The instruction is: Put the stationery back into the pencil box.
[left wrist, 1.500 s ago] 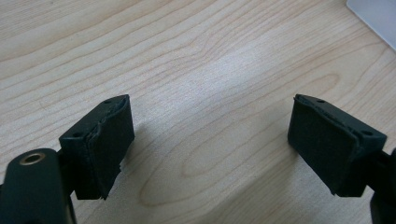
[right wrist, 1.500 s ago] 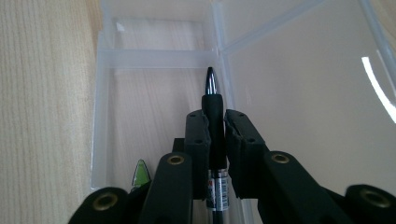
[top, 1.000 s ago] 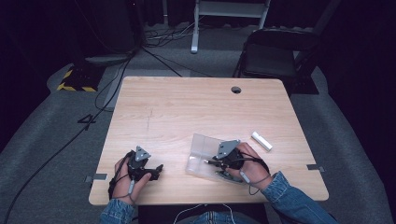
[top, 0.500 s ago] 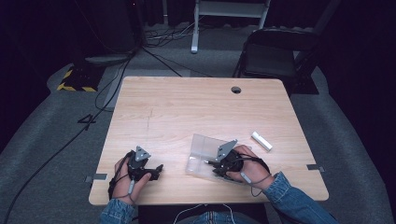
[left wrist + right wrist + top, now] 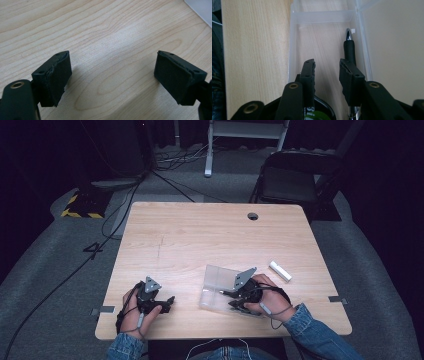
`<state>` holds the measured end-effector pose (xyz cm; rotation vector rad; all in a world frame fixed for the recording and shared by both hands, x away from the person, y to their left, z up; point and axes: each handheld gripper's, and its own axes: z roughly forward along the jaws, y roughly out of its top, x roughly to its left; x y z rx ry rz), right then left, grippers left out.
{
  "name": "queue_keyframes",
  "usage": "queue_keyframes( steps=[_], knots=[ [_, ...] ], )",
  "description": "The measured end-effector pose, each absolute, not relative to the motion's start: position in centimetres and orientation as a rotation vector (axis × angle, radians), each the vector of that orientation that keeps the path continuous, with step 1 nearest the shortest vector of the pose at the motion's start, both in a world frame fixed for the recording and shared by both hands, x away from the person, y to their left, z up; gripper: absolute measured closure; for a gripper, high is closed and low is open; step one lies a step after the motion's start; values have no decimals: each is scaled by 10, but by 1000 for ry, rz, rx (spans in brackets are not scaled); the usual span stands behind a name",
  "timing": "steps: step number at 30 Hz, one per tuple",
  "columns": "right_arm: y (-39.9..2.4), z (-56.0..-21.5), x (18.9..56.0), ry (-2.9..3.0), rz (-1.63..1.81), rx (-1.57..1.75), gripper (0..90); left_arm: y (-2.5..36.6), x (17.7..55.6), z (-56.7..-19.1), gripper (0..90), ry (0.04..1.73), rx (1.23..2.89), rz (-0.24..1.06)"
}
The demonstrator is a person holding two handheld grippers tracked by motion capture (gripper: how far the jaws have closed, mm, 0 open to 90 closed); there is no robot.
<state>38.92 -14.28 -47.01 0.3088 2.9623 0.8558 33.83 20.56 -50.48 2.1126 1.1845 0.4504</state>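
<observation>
Your left gripper (image 5: pixel 169 301) rests on the wooden table (image 5: pixel 200 235) near its front edge, jaws spread wide over bare wood. Your right gripper (image 5: pixel 226 295) reaches into the clear plastic box (image 5: pixel 217 280) lying just right of centre; its jaws stand partly apart and grasp nothing. A pen (image 5: pixel 350 47) with a black grip and chrome tip lies in the box tray beside the right-hand jaw. A small white stick-shaped object (image 5: pixel 280 271) lies on the table right of the box.

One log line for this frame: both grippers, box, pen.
left gripper: open, over bare table | right gripper: open, inside clear box | pen: in box, beside right jaw, not gripped | white stick: on table
</observation>
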Motion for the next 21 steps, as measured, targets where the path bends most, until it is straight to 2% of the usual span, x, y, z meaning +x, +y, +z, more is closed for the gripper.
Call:
queue_keyframes(
  steps=[10,21],
  knots=[
    [-164,-444,394,2894,1010,416,644,206,339,-505,148,1180,2115,445],
    [-221,-415,416,2692,1105,690,598,206,339,-505,148,1180,2114,448]
  ],
)
